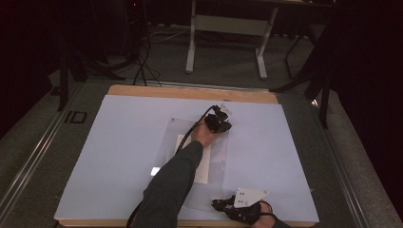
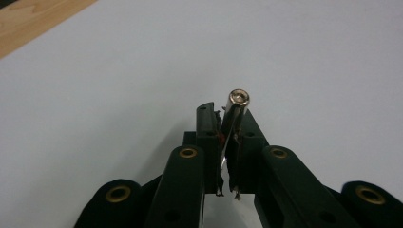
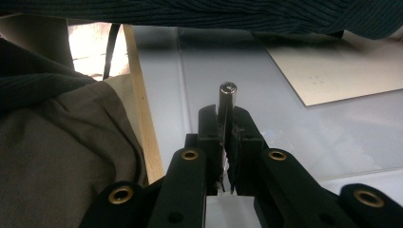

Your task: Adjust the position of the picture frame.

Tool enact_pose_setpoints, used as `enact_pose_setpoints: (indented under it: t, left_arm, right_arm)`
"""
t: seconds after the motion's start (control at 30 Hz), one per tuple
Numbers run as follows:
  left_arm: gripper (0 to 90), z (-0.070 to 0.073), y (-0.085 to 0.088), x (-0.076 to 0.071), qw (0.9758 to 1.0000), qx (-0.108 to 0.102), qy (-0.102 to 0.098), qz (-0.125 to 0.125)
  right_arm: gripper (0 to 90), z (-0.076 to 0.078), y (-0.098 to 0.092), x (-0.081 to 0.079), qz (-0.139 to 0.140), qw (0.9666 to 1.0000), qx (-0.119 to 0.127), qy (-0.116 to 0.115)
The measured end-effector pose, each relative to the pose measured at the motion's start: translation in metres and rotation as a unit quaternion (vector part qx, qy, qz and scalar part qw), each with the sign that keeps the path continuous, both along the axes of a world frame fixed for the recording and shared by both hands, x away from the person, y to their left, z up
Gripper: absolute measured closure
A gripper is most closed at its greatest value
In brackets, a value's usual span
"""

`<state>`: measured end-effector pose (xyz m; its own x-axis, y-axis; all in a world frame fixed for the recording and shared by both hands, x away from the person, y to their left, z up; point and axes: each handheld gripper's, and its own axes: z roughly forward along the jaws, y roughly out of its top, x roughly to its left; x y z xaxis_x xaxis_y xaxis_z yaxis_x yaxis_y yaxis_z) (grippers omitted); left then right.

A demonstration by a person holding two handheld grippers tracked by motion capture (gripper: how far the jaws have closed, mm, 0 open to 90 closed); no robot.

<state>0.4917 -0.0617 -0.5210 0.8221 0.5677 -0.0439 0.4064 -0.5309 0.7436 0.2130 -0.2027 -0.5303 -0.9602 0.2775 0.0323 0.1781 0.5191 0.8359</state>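
Work in hand: small metal pins are handled over a clear sheet (image 1: 216, 164) that covers a white paper (image 1: 202, 164) on the pale desk (image 1: 119, 156).
Left gripper (image 1: 223, 114): held out past the far edge of the clear sheet, over bare desk; in the left gripper view (image 2: 227, 142) its jaws are closed narrow on a short silvery pin (image 2: 236, 107).
Left pin, axis: seen almost end-on, its round end toward the camera and above the jaw tips, so its long axis runs roughly along the jaws, leaning a little to the right.
Right gripper (image 1: 228, 205): kept at the near edge of the desk, by the near corner of the clear sheet; in the right gripper view (image 3: 227, 142) its jaws are clamped on a dark metal pin (image 3: 226, 102) that stands up out of them.
Relation for the coming move: the paper lies between the two grippers; the left one is judged nearer to its far end, the right one to its near end.
Hard to make out: the lower ends of both pins are hidden between the jaws; faint marks on the paper cannot be read; part of the paper is covered by the sleeve (image 1: 171, 185).
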Motion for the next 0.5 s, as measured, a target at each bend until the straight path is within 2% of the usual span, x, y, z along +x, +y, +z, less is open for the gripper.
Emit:
enact_pose_setpoints:
  t: [0.1,0.2,0.3,0.33,0.37,0.5]
  left_arm:
    - [85.2,0.003,0.002,0.001,1.0000,0.001,-0.003,0.006]
    - [85.4,0.008,0.003,0.002,0.9995,0.022,-0.012,0.018]
    - [85.4,0.011,0.008,0.005,0.9992,0.023,-0.011,0.031]
    - [85.4,0.012,0.010,0.006,0.9990,0.022,-0.013,0.036]
    - [85.4,0.013,0.013,0.007,0.9987,0.026,-0.013,0.041]
    - [85.4,0.019,0.032,0.012,0.9973,0.034,-0.008,0.065]
  right_arm:
    - [85.3,0.002,-0.003,0.001,-0.010,0.9999,0.009,0.002]
    - [85.5,0.004,-0.005,0.001,-0.024,0.9996,0.012,-0.003]
    - [85.5,0.005,-0.007,0.002,-0.034,0.9993,0.016,-0.005]
    - [85.5,0.006,-0.011,0.004,-0.047,0.9986,0.022,-0.006]
    - [85.5,0.006,-0.011,0.004,-0.047,0.9986,0.022,-0.006]
    - [85.4,0.009,-0.020,0.007,-0.079,0.9963,0.034,-0.007]
